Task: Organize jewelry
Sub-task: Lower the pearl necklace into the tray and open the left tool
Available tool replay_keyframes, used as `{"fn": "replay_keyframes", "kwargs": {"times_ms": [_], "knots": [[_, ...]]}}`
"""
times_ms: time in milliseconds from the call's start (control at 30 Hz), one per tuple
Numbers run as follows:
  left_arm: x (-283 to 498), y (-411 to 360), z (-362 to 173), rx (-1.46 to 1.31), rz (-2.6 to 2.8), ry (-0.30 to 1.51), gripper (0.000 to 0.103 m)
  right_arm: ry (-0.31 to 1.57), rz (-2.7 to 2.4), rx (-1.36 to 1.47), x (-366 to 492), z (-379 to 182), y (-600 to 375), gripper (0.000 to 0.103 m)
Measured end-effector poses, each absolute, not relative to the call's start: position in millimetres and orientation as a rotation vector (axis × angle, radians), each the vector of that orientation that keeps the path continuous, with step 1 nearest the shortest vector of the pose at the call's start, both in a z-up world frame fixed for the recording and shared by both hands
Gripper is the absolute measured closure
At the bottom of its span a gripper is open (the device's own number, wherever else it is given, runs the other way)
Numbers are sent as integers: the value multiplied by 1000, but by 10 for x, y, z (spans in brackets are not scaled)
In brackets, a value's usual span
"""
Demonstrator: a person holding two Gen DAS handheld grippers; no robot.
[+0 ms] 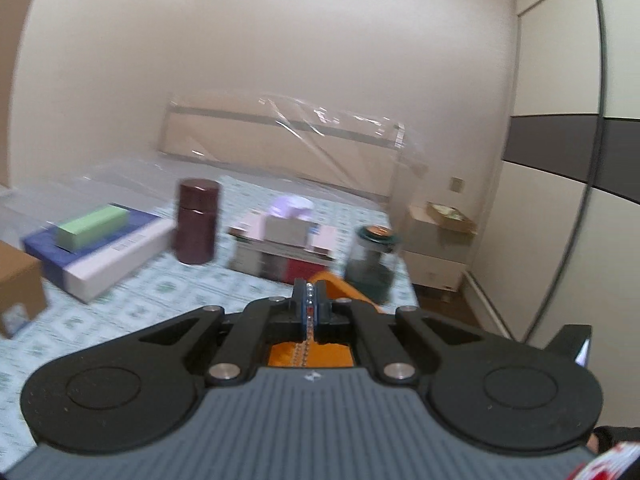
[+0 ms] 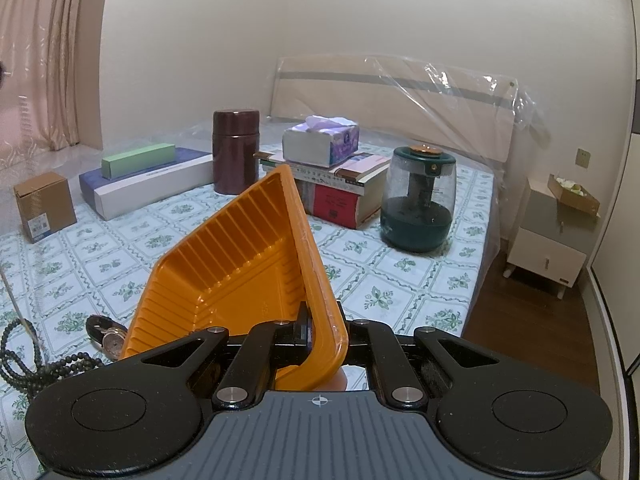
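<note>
My right gripper (image 2: 310,330) is shut on the right rim of an orange ribbed plastic tray (image 2: 236,264) and holds it tilted up above the bed. My left gripper (image 1: 309,306) is shut on a silver rhinestone chain (image 1: 309,300) that hangs down between the fingers over the orange tray (image 1: 340,286). A dark bead necklace (image 2: 24,360) and a wristwatch (image 2: 106,334) lie on the bedsheet left of the tray in the right wrist view.
On the patterned bedsheet (image 2: 380,276) stand a maroon canister (image 2: 235,150), a tissue box (image 2: 320,142) on stacked books (image 2: 340,192), a green humidifier (image 2: 418,198), a long white-blue box (image 2: 148,184) with a green box on it, and a cardboard box (image 2: 44,204). A nightstand (image 2: 554,236) is right.
</note>
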State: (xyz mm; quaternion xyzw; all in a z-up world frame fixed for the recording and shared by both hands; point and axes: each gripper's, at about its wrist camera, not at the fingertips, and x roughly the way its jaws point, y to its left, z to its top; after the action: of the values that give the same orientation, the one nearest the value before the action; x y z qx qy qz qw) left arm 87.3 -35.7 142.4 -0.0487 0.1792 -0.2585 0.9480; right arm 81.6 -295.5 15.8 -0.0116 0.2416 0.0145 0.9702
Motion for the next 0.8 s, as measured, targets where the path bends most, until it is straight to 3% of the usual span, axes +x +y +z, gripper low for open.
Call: {"fn": "replay_keyframes", "kwargs": {"times_ms": [800], "knots": [[1420, -1141, 654, -96, -693, 623, 101, 489, 28, 1, 815, 138, -2971, 95]]}}
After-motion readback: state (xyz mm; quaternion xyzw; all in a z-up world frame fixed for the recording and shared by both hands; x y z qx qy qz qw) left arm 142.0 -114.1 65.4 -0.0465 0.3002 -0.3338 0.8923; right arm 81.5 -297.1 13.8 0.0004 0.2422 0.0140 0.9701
